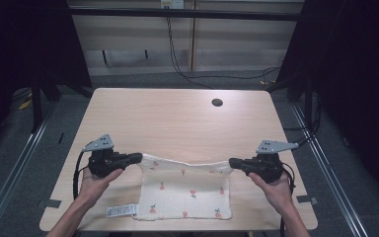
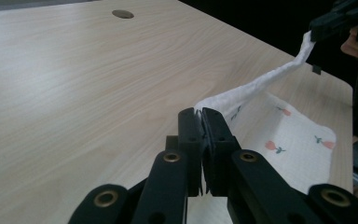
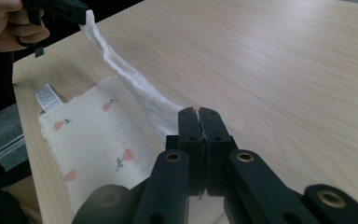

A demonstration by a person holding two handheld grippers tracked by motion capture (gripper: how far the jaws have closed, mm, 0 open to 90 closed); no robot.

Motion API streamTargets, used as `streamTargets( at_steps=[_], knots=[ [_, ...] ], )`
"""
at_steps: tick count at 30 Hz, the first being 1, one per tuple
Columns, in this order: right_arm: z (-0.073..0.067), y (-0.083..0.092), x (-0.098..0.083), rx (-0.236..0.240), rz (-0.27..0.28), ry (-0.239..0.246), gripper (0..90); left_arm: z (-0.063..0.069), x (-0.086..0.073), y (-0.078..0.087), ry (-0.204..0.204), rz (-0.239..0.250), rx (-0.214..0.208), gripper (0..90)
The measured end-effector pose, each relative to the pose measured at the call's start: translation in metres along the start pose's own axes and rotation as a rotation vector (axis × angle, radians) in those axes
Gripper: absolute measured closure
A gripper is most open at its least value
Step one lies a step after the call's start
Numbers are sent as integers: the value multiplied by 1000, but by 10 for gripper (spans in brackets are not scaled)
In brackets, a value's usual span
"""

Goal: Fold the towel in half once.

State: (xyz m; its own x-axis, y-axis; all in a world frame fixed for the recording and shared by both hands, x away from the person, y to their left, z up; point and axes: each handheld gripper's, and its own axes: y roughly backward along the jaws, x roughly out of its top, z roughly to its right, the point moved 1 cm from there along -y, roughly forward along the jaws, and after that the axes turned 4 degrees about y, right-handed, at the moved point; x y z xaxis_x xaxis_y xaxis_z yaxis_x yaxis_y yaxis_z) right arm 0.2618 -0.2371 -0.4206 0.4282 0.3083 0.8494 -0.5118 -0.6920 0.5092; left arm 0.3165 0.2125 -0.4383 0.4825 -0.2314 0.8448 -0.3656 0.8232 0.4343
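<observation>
I'm holding a black two-jaw gripper in each hand over the pale wooden table (image 1: pixel 177 113). My left gripper (image 1: pixel 137 158) is pinching the far left corner of the white muslin cloth with small red fruit prints (image 1: pixel 187 192), jaws pressed together on the fabric; in the left gripper view the cloth edge is sticking out right between the closed jaws of that gripper (image 2: pixel 202 114). My right gripper (image 1: pixel 233 162) is clamping the far right corner the same way, and in the right gripper view its jaws (image 3: pixel 198 114) are closed tight on the fabric. The far edge of the cloth is hanging lifted between the two grippers, sagging a bit in the middle. The rest of the cloth is lying flat on the near part of the table, near edge close to the table's front edge. A white care label (image 1: pixel 121 211) is sticking out at the cloth's near left corner, lying on the table. A round dark grommet hole (image 1: pixel 217 102) is sitting well apart at the far right of the table.
</observation>
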Motion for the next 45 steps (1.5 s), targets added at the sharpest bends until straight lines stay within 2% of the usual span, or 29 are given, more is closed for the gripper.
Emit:
streamTargets(
  at_steps=[3, 6, 9, 12, 17, 19, 23, 26, 30, 33, 36, 40, 45],
  knots=[
    [-3, -1, -7, 8, -6, -10, 889, 4, -5, 2, -9, -23, 2, 875],
    [-8, 1, -11, 10, -13, -5, 889, 11, -6, 6, -14, -29, -19, 875],
    [-12, 6, -12, 16, -12, -4, 889, 18, -8, 9, -40, -54, -22, 875],
    [-15, 8, -16, 22, -21, -7, 889, 21, -13, 9, -45, -79, -32, 875],
    [-20, 5, -26, 20, -67, 3, 889, 26, -20, 5, -55, -114, -43, 875],
    [-22, 6, -29, 25, -67, -2, 889, 29, -22, 6, -55, -117, -56, 875],
    [-28, 11, -34, 27, -74, 4, 889, 34, -30, 7, -78, -157, -61, 875],
    [-31, 10, -43, 33, -79, -6, 889, 34, -39, 6, -56, -159, -76, 874],
    [-34, 7, -58, 43, -110, -18, 889, 39, -48, 4, -61, -184, -99, 874],
    [-35, 9, -62, 49, -110, -24, 889, 38, -53, 2, -55, -196, -105, 873],
    [-40, 10, -64, 61, -123, -11, 889, 39, -60, 0, -60, -241, -109, 872],
    [-44, 6, -68, 73, -172, 12, 889, 43, -67, -7, -85, -307, -110, 871],
    [-43, 3, -75, 72, -205, 9, 884, 43, -72, -12, -84, -345, -115, 861]
  ],
)
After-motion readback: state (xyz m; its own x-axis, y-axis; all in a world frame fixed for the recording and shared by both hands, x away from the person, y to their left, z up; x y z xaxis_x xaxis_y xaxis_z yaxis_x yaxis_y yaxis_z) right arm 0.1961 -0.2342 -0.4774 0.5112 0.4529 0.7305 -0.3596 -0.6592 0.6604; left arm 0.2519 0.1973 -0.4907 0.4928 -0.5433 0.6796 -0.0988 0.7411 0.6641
